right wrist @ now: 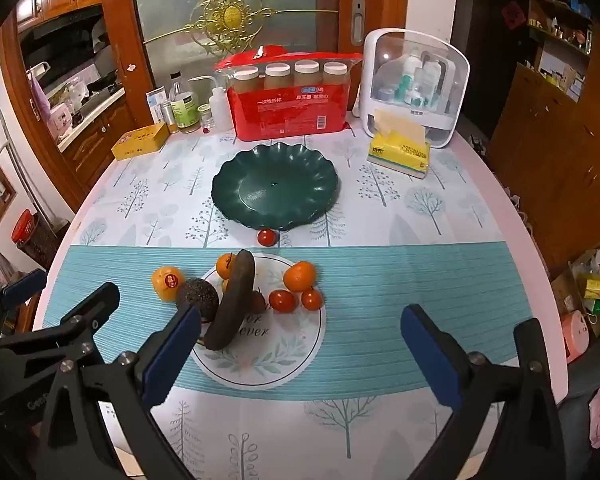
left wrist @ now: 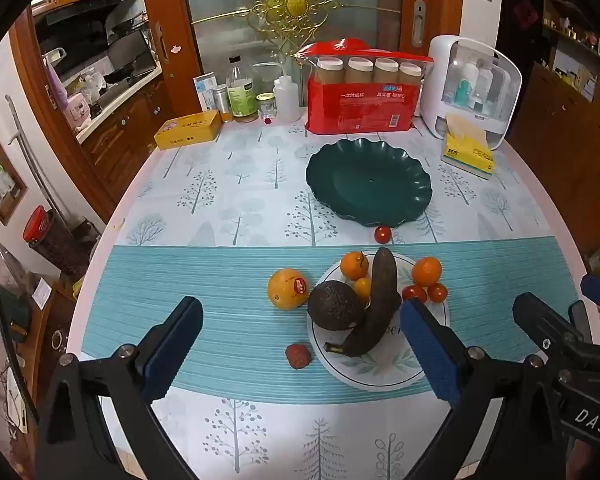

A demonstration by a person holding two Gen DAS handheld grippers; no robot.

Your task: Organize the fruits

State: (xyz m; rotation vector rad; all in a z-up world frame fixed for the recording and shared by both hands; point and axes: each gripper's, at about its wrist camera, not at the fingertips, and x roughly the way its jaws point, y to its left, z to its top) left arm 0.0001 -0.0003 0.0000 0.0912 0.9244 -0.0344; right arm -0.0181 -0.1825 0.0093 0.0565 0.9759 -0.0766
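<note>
An empty dark green scalloped plate [left wrist: 368, 182] [right wrist: 275, 189] sits mid-table. In front of it, on a teal placemat [left wrist: 204, 280] [right wrist: 400, 280], lie a dark overripe banana [left wrist: 374, 304] [right wrist: 233, 300], an avocado [left wrist: 334, 304] [right wrist: 198, 294], a stickered orange [left wrist: 287, 289] [right wrist: 167, 283], small oranges [left wrist: 426, 271] [right wrist: 299, 276], cherry tomatoes [left wrist: 414, 293] [right wrist: 282, 300] and a red lychee-like fruit [left wrist: 298, 356]. One tomato [left wrist: 382, 234] [right wrist: 266, 237] lies by the plate. My left gripper [left wrist: 300, 356] and right gripper [right wrist: 300, 356] are open, empty, short of the fruit.
At the back stand a red pack of paper cups [left wrist: 360, 100] [right wrist: 292, 104], a white organizer [left wrist: 472, 88] [right wrist: 414, 84], a yellow tissue pack [left wrist: 466, 148] [right wrist: 400, 148], a yellow tin [left wrist: 188, 130] [right wrist: 140, 141] and bottles [left wrist: 242, 88] [right wrist: 184, 104]. The round table edge [left wrist: 100, 248] curves left.
</note>
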